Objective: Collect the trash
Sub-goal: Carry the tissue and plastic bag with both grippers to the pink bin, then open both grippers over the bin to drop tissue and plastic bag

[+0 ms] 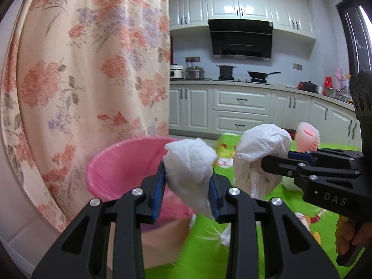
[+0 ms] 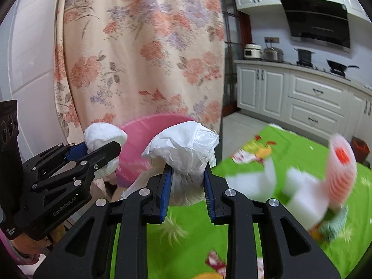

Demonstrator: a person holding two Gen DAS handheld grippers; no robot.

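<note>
Behind everything hung the long floral curtain of cream cloth (image 1: 93,69), and below it lay the bright green cartoon-printed cloth on the surface (image 2: 193,232). Between the two stood the round pink plastic bin (image 1: 125,162), its rim just beyond my tools. My left tool (image 1: 188,186) had its blue pads pressed on either side of a crumpled white paper tissue wad (image 1: 188,162), with the jaws only slightly apart, and the wad sat raised in front of the bin's mouth. My right tool (image 2: 187,181) was clamped narrowly on a scrunched white plastic bag (image 2: 183,148), held up beside the tissue and near the bin. Farther right on the green cloth lay a pink-and-white foam fruit net (image 2: 341,162), blurred, well apart from both tools.
</note>
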